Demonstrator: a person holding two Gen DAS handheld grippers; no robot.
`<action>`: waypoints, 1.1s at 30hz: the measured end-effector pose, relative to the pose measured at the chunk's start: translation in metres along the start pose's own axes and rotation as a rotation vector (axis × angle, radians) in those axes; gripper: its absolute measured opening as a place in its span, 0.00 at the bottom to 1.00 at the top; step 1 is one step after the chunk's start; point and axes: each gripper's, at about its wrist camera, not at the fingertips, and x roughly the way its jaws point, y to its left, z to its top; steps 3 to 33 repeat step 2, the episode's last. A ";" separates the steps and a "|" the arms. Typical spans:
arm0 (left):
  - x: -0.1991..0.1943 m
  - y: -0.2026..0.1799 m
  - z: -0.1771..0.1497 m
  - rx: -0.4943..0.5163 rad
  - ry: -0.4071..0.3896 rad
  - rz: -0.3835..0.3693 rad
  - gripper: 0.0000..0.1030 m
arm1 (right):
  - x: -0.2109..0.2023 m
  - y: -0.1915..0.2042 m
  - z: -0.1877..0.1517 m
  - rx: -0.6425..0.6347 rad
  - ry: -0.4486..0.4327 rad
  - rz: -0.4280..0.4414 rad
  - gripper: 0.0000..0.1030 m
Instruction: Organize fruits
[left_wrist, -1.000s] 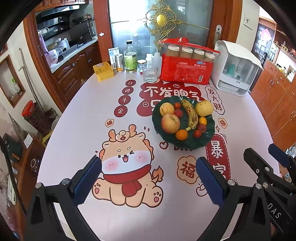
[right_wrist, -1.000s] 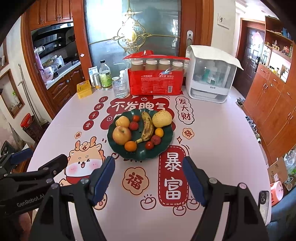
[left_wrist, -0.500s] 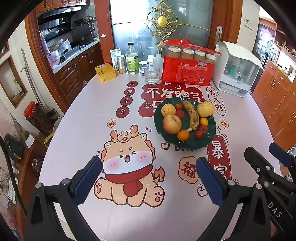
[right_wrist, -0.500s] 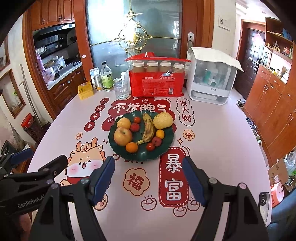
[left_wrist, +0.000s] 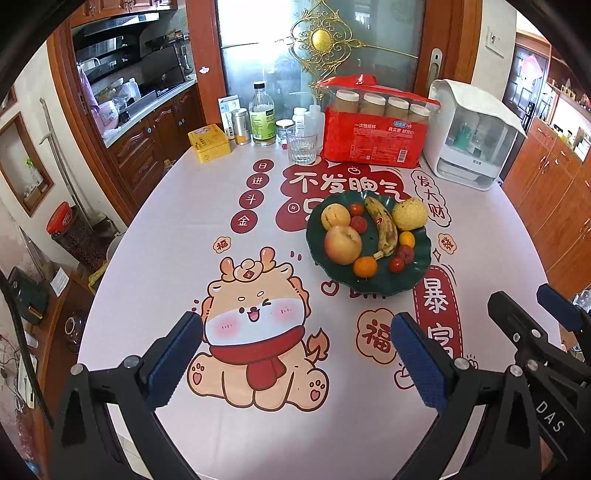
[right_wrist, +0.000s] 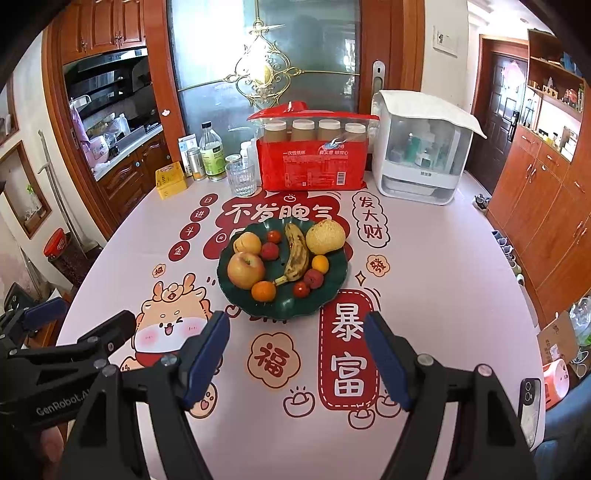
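Note:
A dark green plate (left_wrist: 417, 275) (right_wrist: 332, 291) sits mid-table holding an apple (left_wrist: 342, 244) (right_wrist: 245, 270), a spotted banana (left_wrist: 384, 229) (right_wrist: 295, 251), a yellow pear (left_wrist: 410, 213) (right_wrist: 325, 237), a small yellow fruit (left_wrist: 335, 216), an orange (left_wrist: 365, 266) (right_wrist: 263, 291) and several small red fruits. My left gripper (left_wrist: 295, 354) is open and empty above the dragon print, near and left of the plate. My right gripper (right_wrist: 297, 363) is open and empty just in front of the plate. Each gripper shows at the edge of the other's view.
At the table's far edge stand a red pack of paper cups (left_wrist: 375, 134) (right_wrist: 314, 162), a white appliance (left_wrist: 474, 136) (right_wrist: 421, 151), a glass (left_wrist: 302, 144), bottles (left_wrist: 263, 118) and a yellow tin (left_wrist: 209, 144). Wooden cabinets line both sides.
Both views have drifted slightly back and up, so the plate sits a little lower in frame. Both grippers stay open and empty.

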 end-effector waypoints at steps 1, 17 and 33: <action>0.000 0.000 0.000 0.000 0.000 0.000 0.98 | 0.000 0.000 0.000 0.000 0.000 0.000 0.73; 0.000 0.000 -0.001 0.001 0.001 0.000 0.98 | 0.001 0.000 0.000 0.000 0.001 -0.001 0.73; 0.000 0.000 -0.001 0.001 0.001 0.000 0.98 | 0.001 0.000 0.000 0.000 0.001 -0.001 0.73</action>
